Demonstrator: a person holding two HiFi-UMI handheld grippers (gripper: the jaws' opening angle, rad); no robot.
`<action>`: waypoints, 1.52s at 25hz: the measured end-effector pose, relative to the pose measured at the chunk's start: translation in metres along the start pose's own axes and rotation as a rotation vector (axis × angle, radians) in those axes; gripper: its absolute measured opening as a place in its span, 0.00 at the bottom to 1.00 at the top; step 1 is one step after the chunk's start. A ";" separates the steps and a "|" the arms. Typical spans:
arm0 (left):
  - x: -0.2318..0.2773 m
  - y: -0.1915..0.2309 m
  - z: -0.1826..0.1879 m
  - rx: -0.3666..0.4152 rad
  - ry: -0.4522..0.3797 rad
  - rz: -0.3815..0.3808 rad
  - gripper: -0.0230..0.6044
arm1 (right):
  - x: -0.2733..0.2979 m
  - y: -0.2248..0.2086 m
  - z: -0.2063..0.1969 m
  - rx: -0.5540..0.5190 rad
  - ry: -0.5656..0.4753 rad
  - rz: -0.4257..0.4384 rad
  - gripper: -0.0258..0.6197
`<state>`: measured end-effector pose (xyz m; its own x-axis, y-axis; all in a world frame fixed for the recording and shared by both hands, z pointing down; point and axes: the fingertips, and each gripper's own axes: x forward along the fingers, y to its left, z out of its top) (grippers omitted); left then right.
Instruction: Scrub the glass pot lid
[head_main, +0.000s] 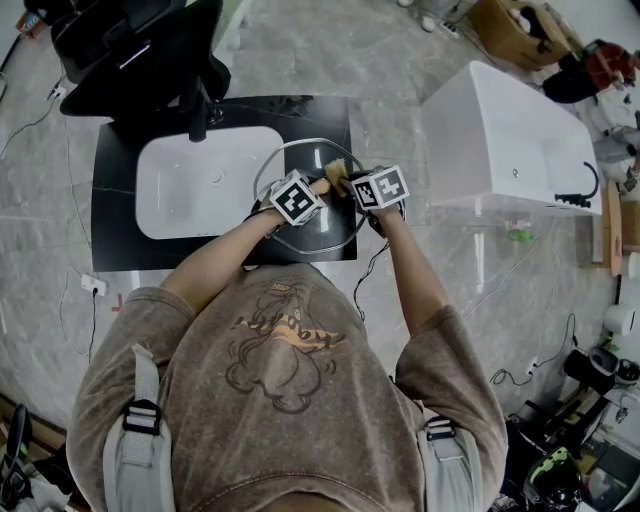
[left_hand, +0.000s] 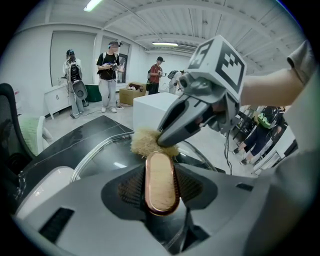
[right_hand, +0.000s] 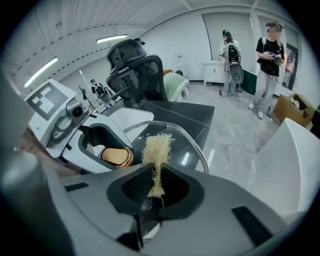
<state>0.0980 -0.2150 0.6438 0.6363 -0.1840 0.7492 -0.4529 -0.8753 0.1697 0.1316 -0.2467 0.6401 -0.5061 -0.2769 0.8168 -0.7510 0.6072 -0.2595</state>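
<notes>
The round glass pot lid (head_main: 318, 226) is held tilted above the black countertop (head_main: 118, 172), to the right of the sink. My left gripper (left_hand: 161, 176) is shut on the lid's oval wood and copper knob (left_hand: 161, 184). My right gripper (right_hand: 156, 184) is shut on a tan loofah scrub pad (right_hand: 157, 152), and the pad's free end rests against the glass just beyond the knob. In the head view the two grippers sit side by side over the lid, the left gripper (head_main: 316, 192) and the right gripper (head_main: 346, 186), with the scrub pad (head_main: 335, 177) between them. The lid's metal rim (right_hand: 196, 145) curves behind the pad.
A white sink basin (head_main: 200, 185) with a black faucet (head_main: 197, 108) sits in the countertop left of the lid. A black office chair (head_main: 140, 45) stands behind it. A large white tub (head_main: 505, 140) stands to the right. Several people stand far off in the room.
</notes>
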 end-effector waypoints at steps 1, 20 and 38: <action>0.001 0.000 0.000 0.001 -0.002 0.000 0.33 | 0.004 0.001 0.005 -0.013 0.013 0.013 0.12; -0.003 0.000 -0.005 -0.028 -0.017 0.004 0.33 | 0.053 0.048 0.049 -0.374 0.308 0.264 0.12; -0.001 -0.002 -0.003 -0.027 -0.016 -0.007 0.33 | 0.068 0.069 0.067 -0.468 0.335 0.332 0.12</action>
<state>0.0963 -0.2121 0.6450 0.6492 -0.1848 0.7378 -0.4647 -0.8643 0.1924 0.0171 -0.2739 0.6427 -0.4633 0.1811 0.8675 -0.2765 0.9005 -0.3357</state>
